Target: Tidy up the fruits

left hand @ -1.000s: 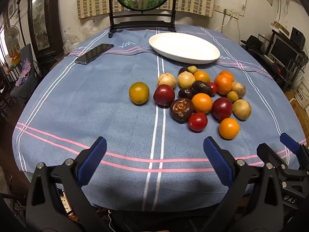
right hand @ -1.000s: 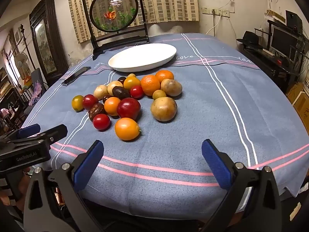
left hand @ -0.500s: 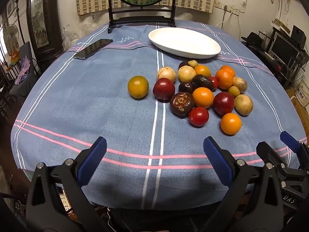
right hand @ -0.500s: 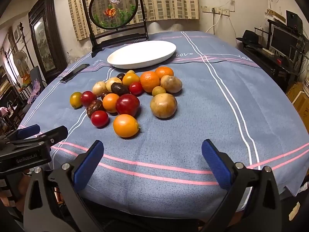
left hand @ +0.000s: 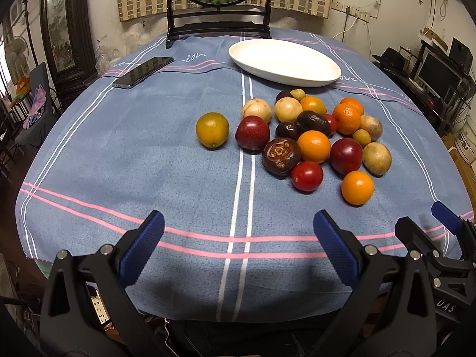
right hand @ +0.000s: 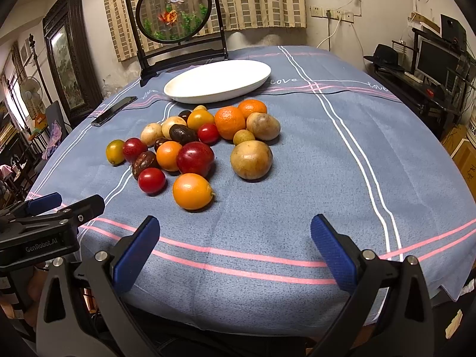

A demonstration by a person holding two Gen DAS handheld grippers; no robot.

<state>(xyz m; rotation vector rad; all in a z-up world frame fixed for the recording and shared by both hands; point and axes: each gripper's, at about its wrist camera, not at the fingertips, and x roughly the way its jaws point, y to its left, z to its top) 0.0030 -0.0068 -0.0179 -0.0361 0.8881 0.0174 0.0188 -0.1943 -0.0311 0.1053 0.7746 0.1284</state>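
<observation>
A pile of several fruits [left hand: 315, 136] lies mid-table on the blue cloth: oranges, red plums, brown and yellow ones. A yellow-green citrus [left hand: 212, 129] sits apart at its left. An empty white oval plate [left hand: 284, 62] stands behind the pile; it also shows in the right wrist view [right hand: 218, 81]. My left gripper [left hand: 238, 239] is open and empty above the table's near edge. My right gripper [right hand: 235, 238] is open and empty, just short of an orange fruit [right hand: 192, 191] and a brown fruit [right hand: 251, 159].
A black phone [left hand: 142, 72] lies at the back left. A round framed screen on a black stand [left hand: 218, 3] stands behind the plate. The other gripper [right hand: 44, 232] shows at the right wrist view's left edge. Furniture and a monitor [right hand: 434, 59] stand at the right.
Both grippers have moved slightly forward and lower toward the fruit pile; the fruits appear a little larger. Both stay open and nothing on the table has moved.
</observation>
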